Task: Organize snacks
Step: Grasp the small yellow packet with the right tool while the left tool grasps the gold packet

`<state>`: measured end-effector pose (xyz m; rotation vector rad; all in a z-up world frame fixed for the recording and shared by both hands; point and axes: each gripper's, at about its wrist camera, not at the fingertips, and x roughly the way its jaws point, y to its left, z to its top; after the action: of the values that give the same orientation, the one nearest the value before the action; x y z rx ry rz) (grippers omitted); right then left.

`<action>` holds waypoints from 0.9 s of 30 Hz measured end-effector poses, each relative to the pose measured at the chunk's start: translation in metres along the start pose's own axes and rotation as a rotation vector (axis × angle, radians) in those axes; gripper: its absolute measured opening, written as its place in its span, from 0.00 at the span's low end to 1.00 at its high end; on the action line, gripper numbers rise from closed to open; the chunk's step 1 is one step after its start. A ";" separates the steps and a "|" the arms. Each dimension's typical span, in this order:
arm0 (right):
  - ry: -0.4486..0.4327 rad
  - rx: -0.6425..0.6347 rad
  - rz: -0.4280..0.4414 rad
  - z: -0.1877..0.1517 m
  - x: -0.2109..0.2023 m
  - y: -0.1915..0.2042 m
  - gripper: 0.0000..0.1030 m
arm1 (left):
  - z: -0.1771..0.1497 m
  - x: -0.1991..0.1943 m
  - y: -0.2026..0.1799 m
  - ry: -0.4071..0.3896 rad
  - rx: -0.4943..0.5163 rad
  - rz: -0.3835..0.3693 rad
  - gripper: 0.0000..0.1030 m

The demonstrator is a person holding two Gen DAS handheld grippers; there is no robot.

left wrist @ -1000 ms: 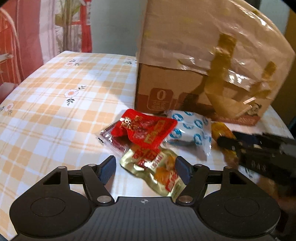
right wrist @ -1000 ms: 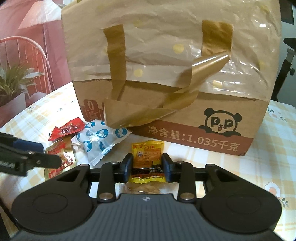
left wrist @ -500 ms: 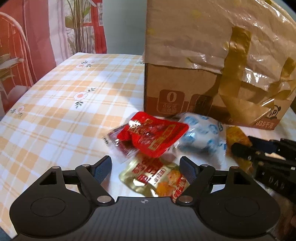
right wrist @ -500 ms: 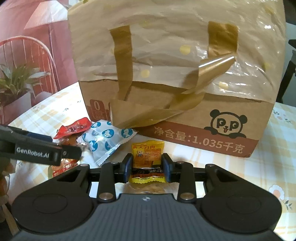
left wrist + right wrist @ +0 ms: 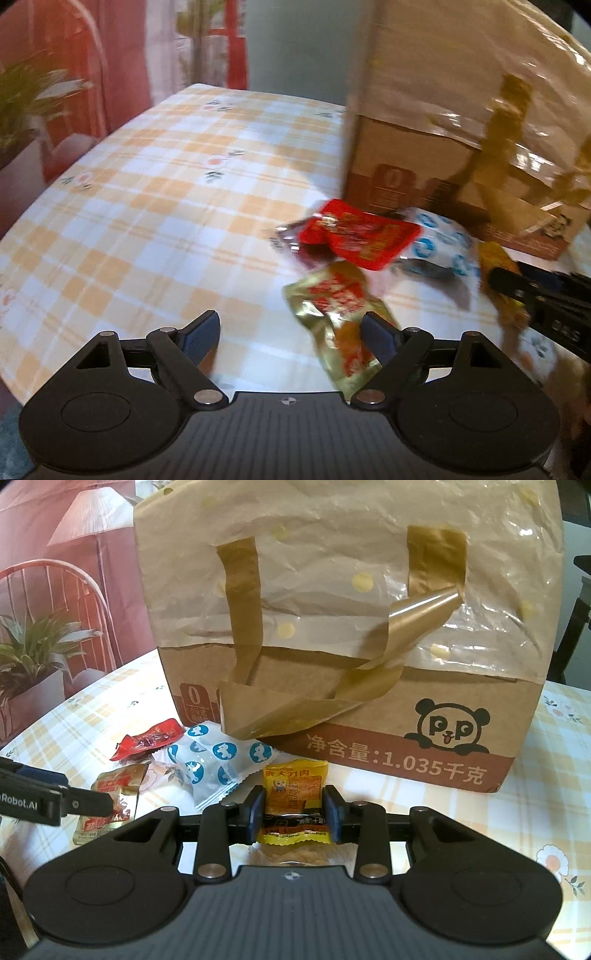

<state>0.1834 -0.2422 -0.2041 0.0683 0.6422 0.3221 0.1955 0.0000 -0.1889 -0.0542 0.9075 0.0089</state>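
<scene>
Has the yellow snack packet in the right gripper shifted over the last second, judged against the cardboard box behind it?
No. The yellow packet sits clamped in the right gripper, at the same spot below the cardboard box lettering as before.

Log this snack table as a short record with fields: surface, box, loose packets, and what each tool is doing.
surface: checked tablecloth
box: cardboard box, plastic-covered, behind the packets
loose packets: red packet, blue-and-white packet, gold packet
left tool: open, jaws just widened, nothing gripped, gold packet near one finger
right tool: shut on yellow packet
</scene>
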 end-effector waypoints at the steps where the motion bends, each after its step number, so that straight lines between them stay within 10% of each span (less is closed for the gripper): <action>1: 0.000 0.001 0.000 0.000 0.000 0.000 0.35 | 0.001 0.001 0.003 -0.001 -0.009 0.008 0.83; 22: -0.003 0.002 0.004 0.000 0.001 0.003 0.35 | -0.005 0.010 -0.030 -0.086 0.104 0.018 0.86; 27: -0.007 0.019 0.004 -0.001 0.001 0.001 0.35 | -0.008 0.001 -0.023 -0.108 0.095 0.003 0.56</action>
<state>0.1832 -0.2407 -0.2046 0.0894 0.6382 0.3196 0.1910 -0.0232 -0.1939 0.0363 0.7987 -0.0283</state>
